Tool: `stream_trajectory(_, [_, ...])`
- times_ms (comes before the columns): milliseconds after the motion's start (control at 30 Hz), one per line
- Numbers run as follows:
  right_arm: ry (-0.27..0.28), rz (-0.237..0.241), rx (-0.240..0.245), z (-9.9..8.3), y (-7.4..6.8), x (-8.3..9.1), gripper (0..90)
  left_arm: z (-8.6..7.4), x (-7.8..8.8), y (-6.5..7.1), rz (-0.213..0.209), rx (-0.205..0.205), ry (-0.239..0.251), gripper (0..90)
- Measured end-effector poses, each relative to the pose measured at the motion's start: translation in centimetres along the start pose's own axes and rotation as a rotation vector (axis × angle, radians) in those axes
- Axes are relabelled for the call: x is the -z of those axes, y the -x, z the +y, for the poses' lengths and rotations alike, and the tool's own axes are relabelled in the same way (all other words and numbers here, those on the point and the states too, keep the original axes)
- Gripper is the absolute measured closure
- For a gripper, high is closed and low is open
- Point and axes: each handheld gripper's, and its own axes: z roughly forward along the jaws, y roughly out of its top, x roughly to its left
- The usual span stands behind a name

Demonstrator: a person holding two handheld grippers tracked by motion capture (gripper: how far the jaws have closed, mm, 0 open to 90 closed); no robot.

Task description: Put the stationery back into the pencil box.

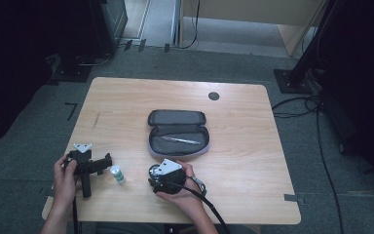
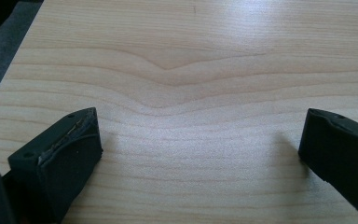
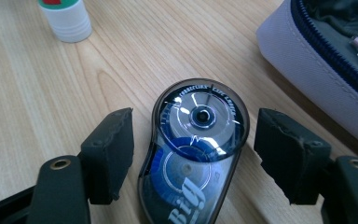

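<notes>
Nearest the lens, in the right gripper view: a correction tape dispenser (image 3: 193,154), smooth smoky-clear plastic, teardrop-shaped, silver reel over a blue one, lying flat between the two black padded jaws. Right gripper (image 3: 193,156) spread wide, pads well clear of the casing on both sides, grasping nothing.

Then by size:

Table (image 1: 126,97), pale wood-grain laminate, rounded corners, dark round grommet (image 1: 214,96) at about 1 o'clock from centre.

Pencil case (image 1: 177,132), grey fabric, oval, unzipped and laid open at table centre; dark lining, blue zip teeth along the rim in the right gripper view. Inside the lower half, a single slim silvery pen (image 1: 180,140) lying nearly level.

Left gripper (image 1: 108,163) at 8 o'clock of the table, held by the left hand (image 1: 64,178), grey three-cornered plate on top. Jaws released, far apart over bare wood in the left gripper view, foam pads rough and frayed at the edges.

Right hand (image 1: 187,192) at 6 o'clock, holding its gripper just below the case's near edge.

Small cylinder (image 1: 117,174), white ribbed body with green at the cap, upright between the two grippers, just beside the left gripper's jaws, at 10 o'clock of the dispenser in the right gripper view.
</notes>
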Motion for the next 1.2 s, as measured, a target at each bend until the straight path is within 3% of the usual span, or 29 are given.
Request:
stream_trajectory(233, [-0.003,0.043,-0.033,0.1,0.2,-0.1,40.4,0.0,0.0,0.0,0.0,0.0,0.0,0.0])
stream_trajectory(767, [0.011,0.03,-0.022,-0.3,-0.2,0.4,41.9,0.0,0.0,0.1,-0.001,0.001,0.0,0.0])
stream_trajectory(1200, [0.066,0.002,-0.082,-0.8,0.6,2.2,41.9,0.0,0.0,0.0,-0.001,0.0,0.0,0.0])
